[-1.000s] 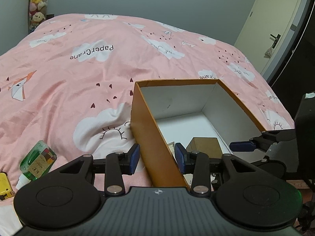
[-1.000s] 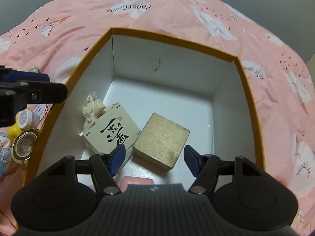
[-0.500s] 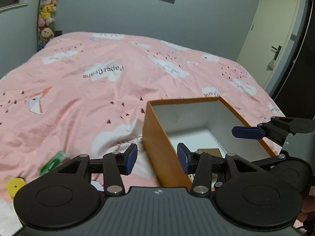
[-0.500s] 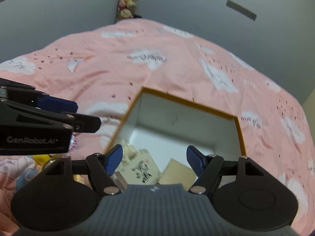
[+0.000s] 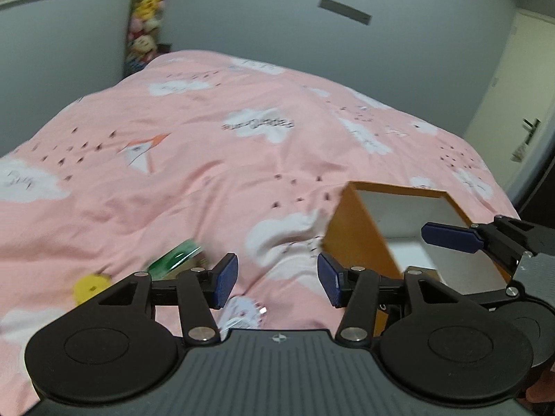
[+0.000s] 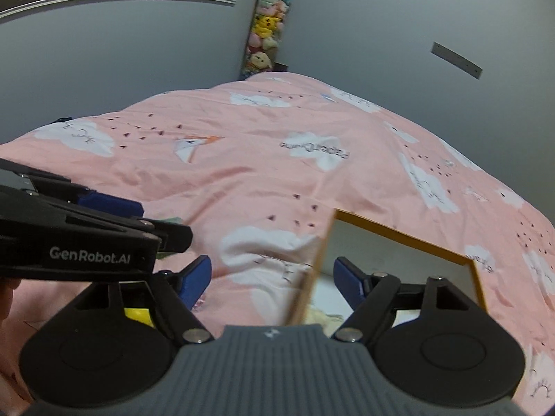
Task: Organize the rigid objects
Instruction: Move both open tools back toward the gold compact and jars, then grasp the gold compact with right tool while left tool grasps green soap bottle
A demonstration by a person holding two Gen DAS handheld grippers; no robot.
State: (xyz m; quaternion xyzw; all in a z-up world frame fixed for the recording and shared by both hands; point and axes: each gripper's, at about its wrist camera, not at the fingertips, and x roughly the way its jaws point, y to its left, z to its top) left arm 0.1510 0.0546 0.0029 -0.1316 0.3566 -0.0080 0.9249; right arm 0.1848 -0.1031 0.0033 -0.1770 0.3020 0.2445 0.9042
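On the pink bed (image 5: 208, 159), both grippers have lifted away from the orange box (image 5: 360, 232), the left gripper (image 5: 277, 279) and right gripper (image 6: 272, 282) fingers opening on nothing, likely heading toward the loose green bottle (image 5: 177, 258).

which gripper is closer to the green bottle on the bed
Left. The left gripper hangs just beside the green bottle, which lies behind its left finger. The right gripper straddles the orange box wall, farther off. Both are opening, holding nothing.

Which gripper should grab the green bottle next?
Probably left. The left gripper, empty with jaws opening, has the green bottle just beyond its finger. The right gripper, also opening empty, straddles the orange box wall.
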